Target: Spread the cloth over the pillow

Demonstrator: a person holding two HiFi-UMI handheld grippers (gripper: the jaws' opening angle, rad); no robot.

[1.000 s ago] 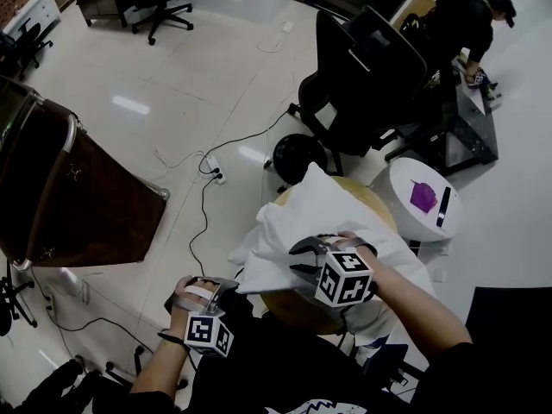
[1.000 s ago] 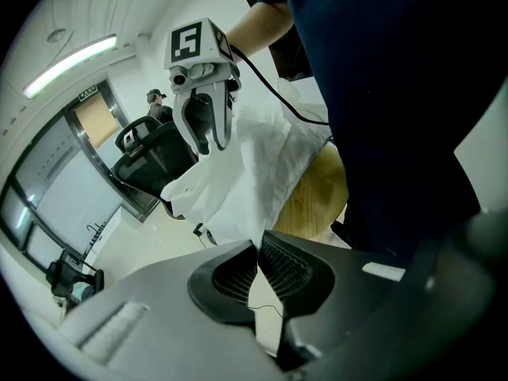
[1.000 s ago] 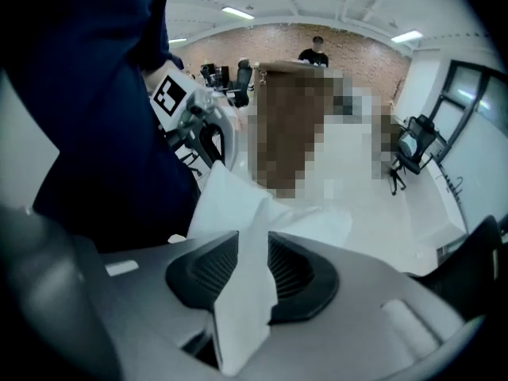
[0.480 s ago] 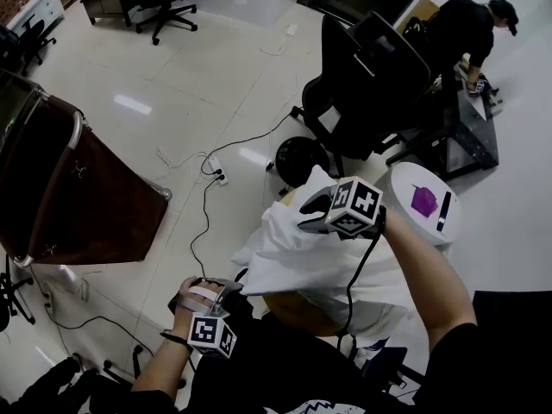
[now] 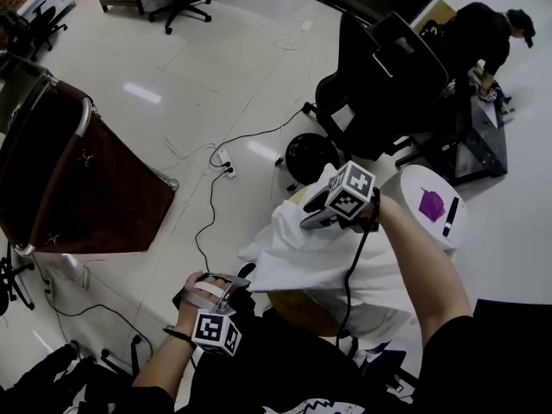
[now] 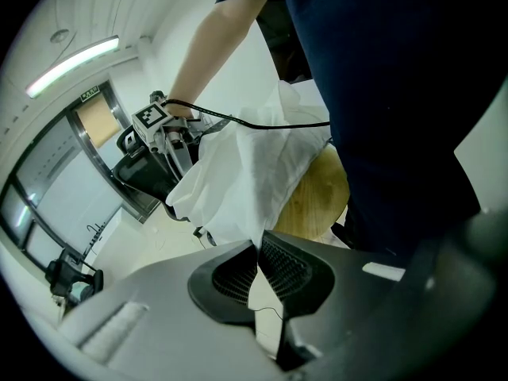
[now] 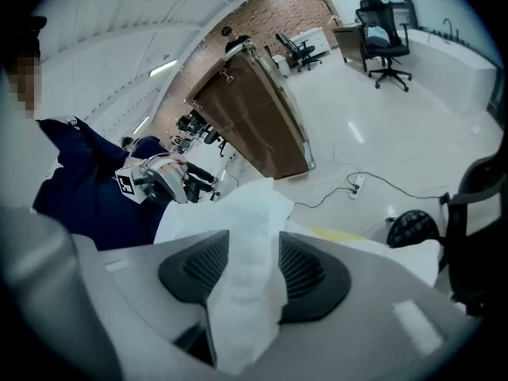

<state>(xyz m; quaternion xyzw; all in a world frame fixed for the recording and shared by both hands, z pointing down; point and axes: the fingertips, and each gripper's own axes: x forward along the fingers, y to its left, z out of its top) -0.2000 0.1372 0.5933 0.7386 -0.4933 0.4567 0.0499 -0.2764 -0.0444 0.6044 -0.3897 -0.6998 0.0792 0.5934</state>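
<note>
Pinching the cloth [image 5: 302,253] low in frame, the left gripper [image 5: 244,275] is closed; the right gripper [image 5: 310,214], jaws just opening, straddles it.

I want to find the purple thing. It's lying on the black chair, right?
No. The purple thing lies on the round white table, not on the black chair, which stands behind that table. The head view shows it.
</note>
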